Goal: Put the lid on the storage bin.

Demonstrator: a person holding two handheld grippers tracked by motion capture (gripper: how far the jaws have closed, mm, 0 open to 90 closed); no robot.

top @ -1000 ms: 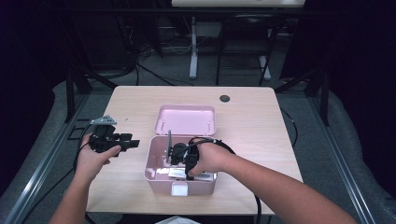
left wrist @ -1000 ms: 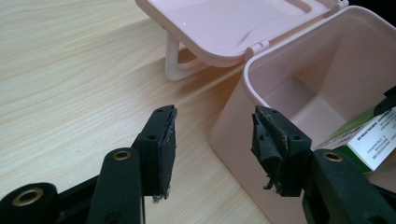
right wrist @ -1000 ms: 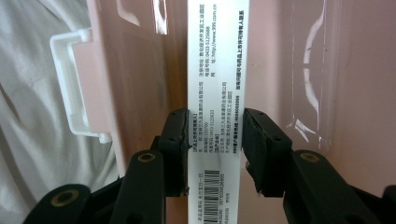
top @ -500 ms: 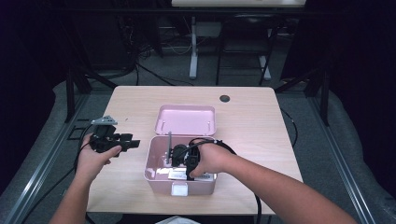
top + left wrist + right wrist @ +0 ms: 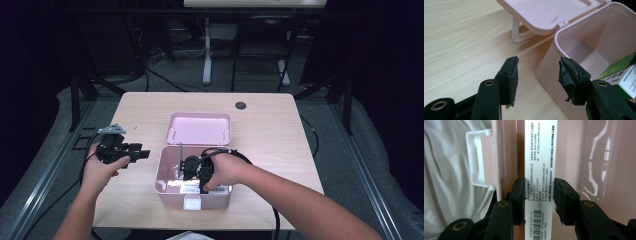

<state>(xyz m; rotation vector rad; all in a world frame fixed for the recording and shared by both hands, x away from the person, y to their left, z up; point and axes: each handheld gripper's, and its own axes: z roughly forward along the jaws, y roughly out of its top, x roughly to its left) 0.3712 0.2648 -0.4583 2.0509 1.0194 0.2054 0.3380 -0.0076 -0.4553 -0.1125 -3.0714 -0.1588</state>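
**Stillness over the pink box: carton held inside, nothing moved**

Stillness is what the last second shows: compared with the earlier high views, neither hand has shifted, and the box and its contents lie as they did. The right claw [image 5: 539, 202] is reached down into the open pink box [image 5: 165, 186], and its pads are closed on the narrow printed edge of a white carton [image 5: 540, 157], which stands against the box's front wall beside the white latch [image 5: 477, 160]. The left claw [image 5: 537, 77] is held open and empty above the tabletop [image 5: 280, 130], just beside the box's outer wall, with the lid [image 5: 200, 127] folded back behind. A green-and-white carton [image 5: 621, 75] is seen inside the box from that side. The pause is judged as a settled grip, with the carton either just being set down or about to be lifted; which one cannot be told.
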